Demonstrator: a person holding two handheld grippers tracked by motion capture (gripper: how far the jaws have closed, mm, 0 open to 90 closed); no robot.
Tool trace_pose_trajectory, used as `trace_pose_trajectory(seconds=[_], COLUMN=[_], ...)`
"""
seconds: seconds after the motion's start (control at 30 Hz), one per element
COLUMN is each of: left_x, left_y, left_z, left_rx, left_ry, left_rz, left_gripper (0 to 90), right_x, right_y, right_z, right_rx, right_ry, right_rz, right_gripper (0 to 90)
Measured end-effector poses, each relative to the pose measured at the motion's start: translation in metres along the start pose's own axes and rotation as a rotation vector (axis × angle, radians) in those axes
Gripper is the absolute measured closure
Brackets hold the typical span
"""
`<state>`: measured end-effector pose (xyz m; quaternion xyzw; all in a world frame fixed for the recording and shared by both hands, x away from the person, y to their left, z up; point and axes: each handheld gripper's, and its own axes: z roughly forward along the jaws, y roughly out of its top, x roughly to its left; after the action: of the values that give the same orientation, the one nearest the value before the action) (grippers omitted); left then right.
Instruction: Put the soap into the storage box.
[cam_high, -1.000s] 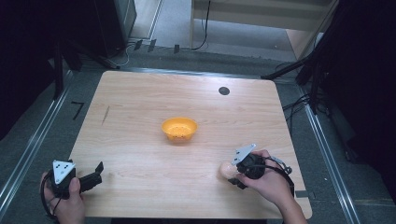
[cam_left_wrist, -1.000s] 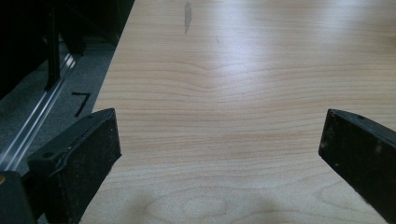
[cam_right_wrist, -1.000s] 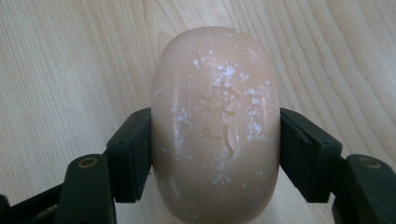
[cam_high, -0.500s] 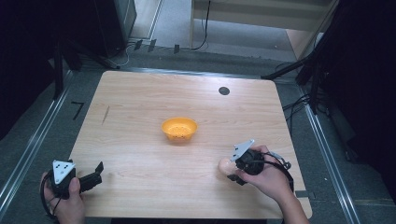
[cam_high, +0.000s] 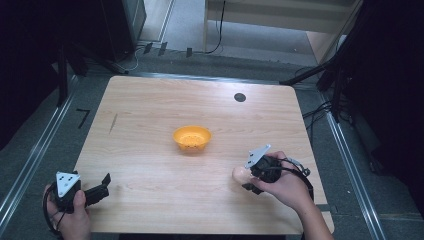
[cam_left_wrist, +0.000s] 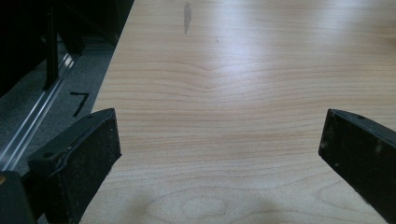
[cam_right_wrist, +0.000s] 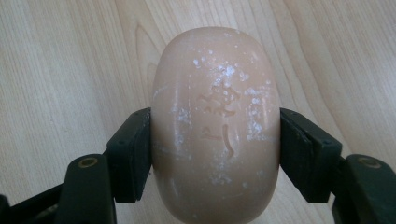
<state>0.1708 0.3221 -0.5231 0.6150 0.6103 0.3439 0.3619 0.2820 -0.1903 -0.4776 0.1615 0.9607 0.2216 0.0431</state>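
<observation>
A peach-coloured oval bar of soap (cam_right_wrist: 215, 126) with stamped marks and white flecks sits between the jaws of my right gripper (cam_right_wrist: 215, 144), which is shut on it from both sides. In the high view that soap (cam_high: 239, 174) pokes out to the left of the right gripper (cam_high: 248, 179), at the table's front right, just above the wood. An orange bowl (cam_high: 192, 137) stands at the middle of the table, apart from both grippers. My left gripper (cam_high: 102, 186) rests at the front left corner. Its jaws stand wide open over bare wood (cam_left_wrist: 219, 135).
The wooden table (cam_high: 150, 115) has a small black disc (cam_high: 240, 97) near its back right and a dark streak (cam_high: 113, 123) at the left. Metal rails (cam_high: 30, 160) and dark floor run along both sides of the table.
The right hand with the gripped soap has shifted slightly back and up off the table surface. The left gripper and the bowl have stayed put.
</observation>
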Motion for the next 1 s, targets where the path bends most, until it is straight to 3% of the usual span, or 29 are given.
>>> trace_pose_trajectory(seconds=[0.63,1.0], left_x=[0.000,0.000], left_y=[0.000,0.000], left_z=[0.000,0.000], left_rx=[0.000,0.000], left_ry=[-0.002,-0.003], left_rz=[-0.005,-0.003], left_gripper=[0.0,0.0], right_x=[-0.016,-0.021], right_y=[0.024,0.044], right_z=[-0.007,-0.007], right_rx=[-0.023,0.018], right_ry=[0.011,0.022], right_rz=[-0.027,-0.057], right_gripper=[33.7,33.7])
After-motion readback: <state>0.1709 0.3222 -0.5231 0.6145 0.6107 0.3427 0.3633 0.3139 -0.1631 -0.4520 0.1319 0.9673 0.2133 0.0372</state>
